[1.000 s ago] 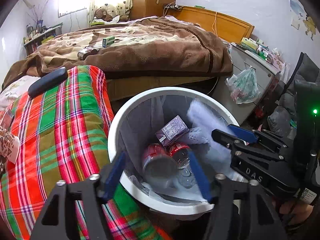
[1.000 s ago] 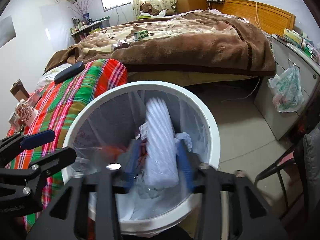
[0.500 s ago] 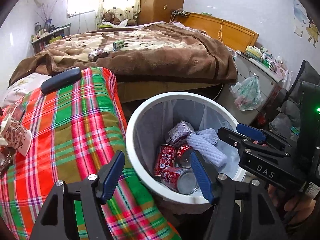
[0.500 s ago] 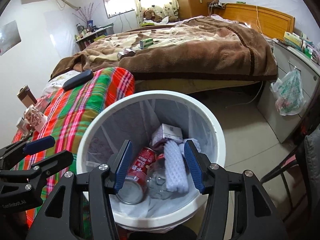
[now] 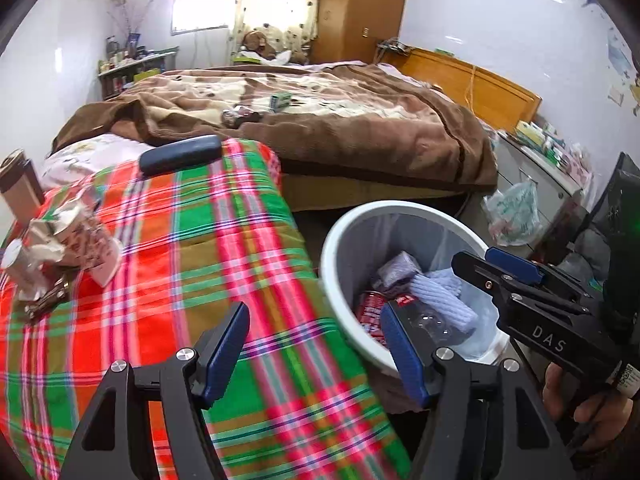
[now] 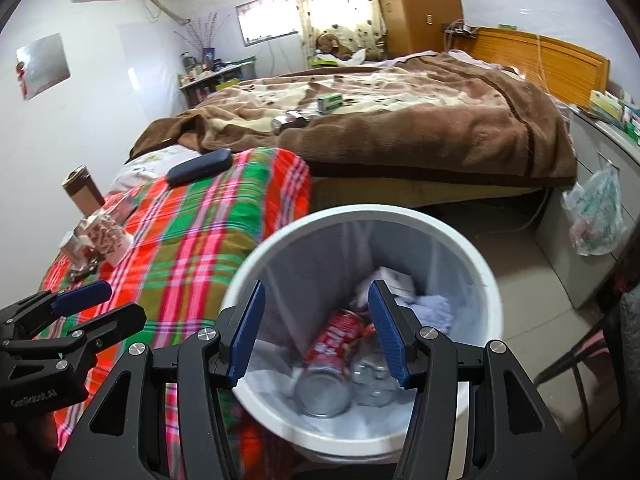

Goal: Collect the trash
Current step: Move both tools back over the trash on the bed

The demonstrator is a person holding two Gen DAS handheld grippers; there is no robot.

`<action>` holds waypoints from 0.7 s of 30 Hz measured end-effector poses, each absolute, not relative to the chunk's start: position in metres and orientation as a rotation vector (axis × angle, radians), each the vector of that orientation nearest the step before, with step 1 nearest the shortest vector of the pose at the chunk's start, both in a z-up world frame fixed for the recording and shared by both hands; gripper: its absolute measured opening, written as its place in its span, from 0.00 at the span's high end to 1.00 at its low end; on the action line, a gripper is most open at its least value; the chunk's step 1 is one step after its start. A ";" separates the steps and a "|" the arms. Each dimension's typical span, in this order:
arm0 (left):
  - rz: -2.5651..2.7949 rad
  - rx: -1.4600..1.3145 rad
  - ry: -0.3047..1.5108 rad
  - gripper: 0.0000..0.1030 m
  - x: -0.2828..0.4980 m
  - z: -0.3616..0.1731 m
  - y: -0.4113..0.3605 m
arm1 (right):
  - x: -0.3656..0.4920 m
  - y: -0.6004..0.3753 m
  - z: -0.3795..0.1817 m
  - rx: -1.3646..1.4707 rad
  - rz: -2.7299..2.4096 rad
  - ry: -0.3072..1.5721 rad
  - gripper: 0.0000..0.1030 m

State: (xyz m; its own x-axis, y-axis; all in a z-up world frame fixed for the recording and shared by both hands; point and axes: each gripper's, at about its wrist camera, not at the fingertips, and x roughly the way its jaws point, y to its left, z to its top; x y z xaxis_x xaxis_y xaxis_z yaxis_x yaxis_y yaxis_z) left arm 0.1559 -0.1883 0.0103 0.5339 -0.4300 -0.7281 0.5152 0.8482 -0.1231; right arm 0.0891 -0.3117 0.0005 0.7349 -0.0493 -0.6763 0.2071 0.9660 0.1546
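The white bin (image 6: 486, 276) is standing on the floor, its rim just beside the edge of the plaid-covered bed (image 5: 168, 264). Bare floor is lying open to the bin's right. The right gripper (image 6: 316, 330) is hovering over the bin, jaws spread wide, holding nothing. The left gripper (image 5: 316, 350) is gaping wide and empty over the bed's edge. Inside the bin, a red can (image 6: 334, 340) is lying on its side, open end facing the camera; a clear bottle (image 6: 372, 376) beside it is blurred.

White walls (image 6: 100, 92), bright window (image 6: 268, 18), wooden headboard (image 6: 552, 56).
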 end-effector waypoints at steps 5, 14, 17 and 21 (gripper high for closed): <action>-0.504 0.078 0.823 0.34 0.160 0.013 -0.154 | 0.097 -0.290 0.002 0.206 -0.092 0.728 0.46; -0.361 0.011 0.797 0.34 0.172 0.015 -0.080 | 0.114 -0.250 0.001 0.159 -0.004 0.733 0.46; -0.324 -0.014 0.801 0.34 0.178 0.014 -0.056 | 0.122 -0.234 0.000 0.142 0.029 0.742 0.46; -0.263 -0.048 0.804 0.34 0.185 0.013 -0.026 | 0.131 -0.217 -0.002 0.127 0.066 0.751 0.46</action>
State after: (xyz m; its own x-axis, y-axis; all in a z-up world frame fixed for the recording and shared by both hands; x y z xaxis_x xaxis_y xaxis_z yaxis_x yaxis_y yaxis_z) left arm 0.1850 -0.0255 0.0126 0.6630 -0.2511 -0.7052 0.2148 0.9663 -0.1421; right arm 0.1315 -0.2170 -0.0019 0.7297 0.1049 -0.6757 -0.0138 0.9902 0.1388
